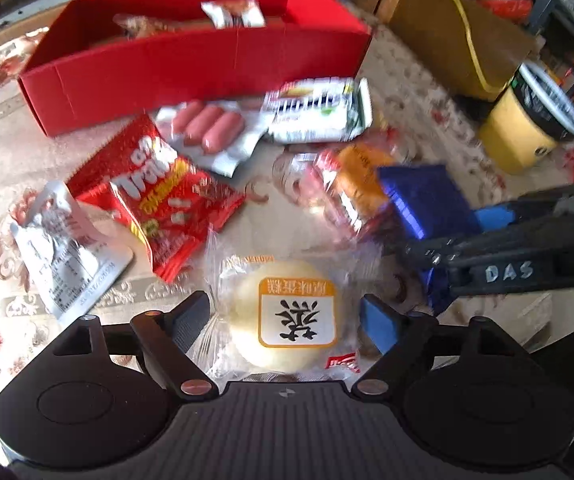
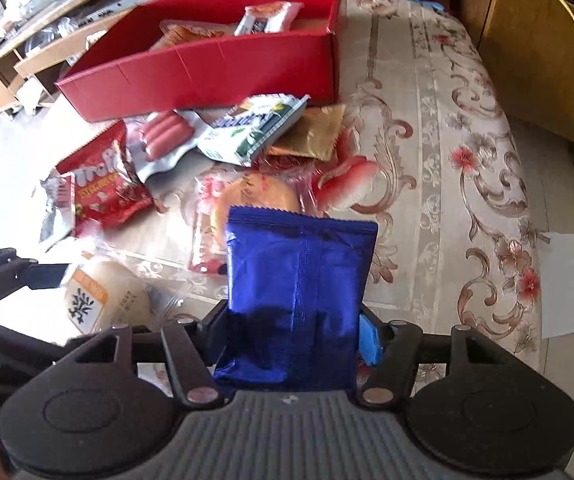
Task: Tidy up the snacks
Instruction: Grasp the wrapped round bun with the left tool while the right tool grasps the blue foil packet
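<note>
My right gripper (image 2: 291,332) is clamped on a shiny blue foil packet (image 2: 299,280), which stands upright between the two pads and blocks most of the view ahead. My left gripper (image 1: 287,320) has its jaws wide apart around a round pale cake in clear wrap with an orange-framed label (image 1: 287,316); the cake lies on the floral tablecloth (image 2: 447,160) and neither pad presses on it. From the left wrist I see the blue packet (image 1: 419,200) off to the right, with the other tool's black arm across it. Ahead of me lies a loose heap: a red gummy bag (image 1: 159,196), a clear pack of pink sausages (image 1: 211,128), a white-and-green wrapped bar (image 1: 319,112), a silver sachet (image 1: 63,248) and an orange-topped wrapped pastry (image 2: 255,196). Beyond the heap sits the open red cardboard box (image 2: 223,68), with a few packets already inside
</note>
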Motion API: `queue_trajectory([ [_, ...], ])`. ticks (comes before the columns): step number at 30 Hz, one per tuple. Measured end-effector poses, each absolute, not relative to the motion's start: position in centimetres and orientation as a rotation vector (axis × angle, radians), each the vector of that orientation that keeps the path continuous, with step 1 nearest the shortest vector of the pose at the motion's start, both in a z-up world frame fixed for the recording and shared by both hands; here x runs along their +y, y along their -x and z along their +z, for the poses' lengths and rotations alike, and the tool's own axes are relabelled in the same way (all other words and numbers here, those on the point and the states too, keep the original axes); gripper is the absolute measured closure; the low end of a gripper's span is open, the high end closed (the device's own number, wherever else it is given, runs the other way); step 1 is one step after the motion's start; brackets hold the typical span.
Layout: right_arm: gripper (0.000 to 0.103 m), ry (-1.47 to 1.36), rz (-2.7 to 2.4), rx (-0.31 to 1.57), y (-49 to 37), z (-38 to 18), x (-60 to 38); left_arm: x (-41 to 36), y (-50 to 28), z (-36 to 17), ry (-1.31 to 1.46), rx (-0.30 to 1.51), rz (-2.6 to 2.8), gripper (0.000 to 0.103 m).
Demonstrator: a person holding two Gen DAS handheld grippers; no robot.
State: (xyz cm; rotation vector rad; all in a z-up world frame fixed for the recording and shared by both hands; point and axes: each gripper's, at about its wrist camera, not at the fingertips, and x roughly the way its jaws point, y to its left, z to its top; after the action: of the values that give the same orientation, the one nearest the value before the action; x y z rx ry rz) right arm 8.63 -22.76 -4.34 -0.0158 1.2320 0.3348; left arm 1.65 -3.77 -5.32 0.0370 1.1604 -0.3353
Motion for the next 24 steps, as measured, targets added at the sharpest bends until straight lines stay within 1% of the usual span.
queue_trajectory([
  [1,0.041,0.021,0.336,1.226,-8.6,-4.3,-22.7,-3.9,-1.7,-5.6,-0.034,1.165,-0.34,0.012],
  [4,0.041,0.023,0.338,1.223,-8.5,-4.4,-22.7,-4.2,-1.7,-5.7,-0.056,1.154,-0.326,0.012],
  [5,0.041,0.028,0.342,1.222,-8.4,-4.4,-22.6,-4.2,-1.6,-5.7,-0.051,1.154,-0.32,0.013],
  [7,0.043,0.043,0.352,1.217,-8.0,-4.3,-22.5,-4.1,-1.6,-5.5,-0.046,1.151,-0.313,0.02],
  [12,0.045,0.097,0.36,1.17,-6.9,-3.5,-21.9,-3.7,-1.0,-4.8,-0.03,1.134,-0.31,0.027],
  [24,0.046,0.149,0.359,1.068,-4.7,-1.2,-20.8,-3.3,0.0,-3.7,-0.012,1.095,-0.307,0.03],
])
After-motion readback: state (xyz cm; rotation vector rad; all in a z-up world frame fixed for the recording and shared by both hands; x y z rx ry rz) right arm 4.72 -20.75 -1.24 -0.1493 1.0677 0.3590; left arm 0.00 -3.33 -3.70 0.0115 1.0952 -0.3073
